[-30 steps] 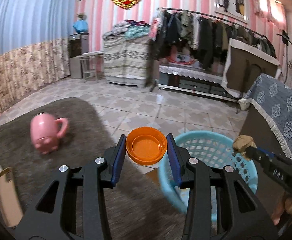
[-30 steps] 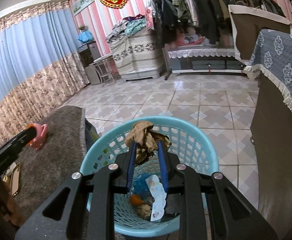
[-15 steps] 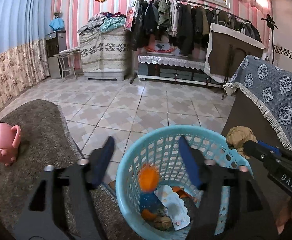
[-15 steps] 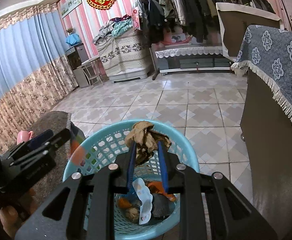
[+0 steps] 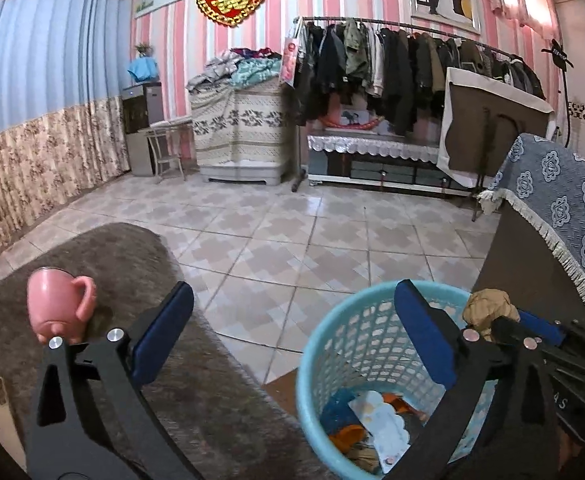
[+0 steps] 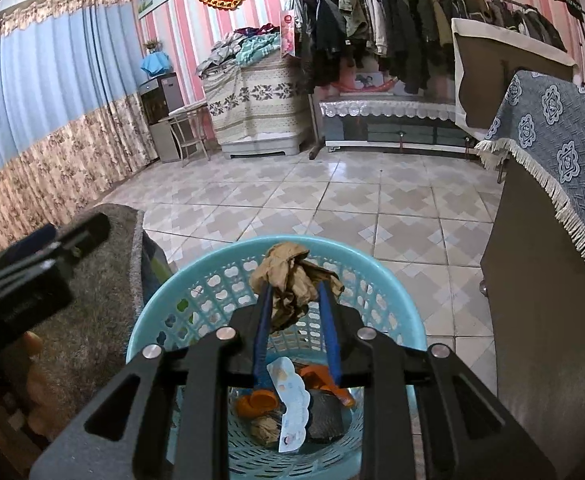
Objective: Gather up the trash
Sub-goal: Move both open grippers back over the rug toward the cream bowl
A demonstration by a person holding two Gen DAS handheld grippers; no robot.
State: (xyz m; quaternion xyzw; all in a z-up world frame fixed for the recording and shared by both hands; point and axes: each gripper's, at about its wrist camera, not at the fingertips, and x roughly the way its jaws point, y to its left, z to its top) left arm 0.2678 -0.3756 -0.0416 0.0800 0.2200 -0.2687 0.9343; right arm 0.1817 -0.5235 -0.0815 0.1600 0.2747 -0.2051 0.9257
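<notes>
Mug point(image 5: 58, 309): pink, lying on its side on the brown rug point(image 5: 196, 400), far left, just beside the left gripper's left finger.
Left gripper point(image 5: 292, 344): jaws opening, spread wide, nothing between them; right finger over the basket's near rim.
Basket point(image 5: 356, 328): light blue plastic, on the tiled floor at the rug's right edge; holds an orange lid point(image 6: 258, 400), a white paper slip point(image 6: 292, 408) and other scraps.
Right gripper point(image 6: 295, 300): jaws opening, brown paper wad point(image 6: 292, 280) caught between the blue pads, above the basket.
Cabinet point(image 6: 548, 320): dark, right of basket, under a blue patterned cloth point(image 6: 564, 128).
</notes>
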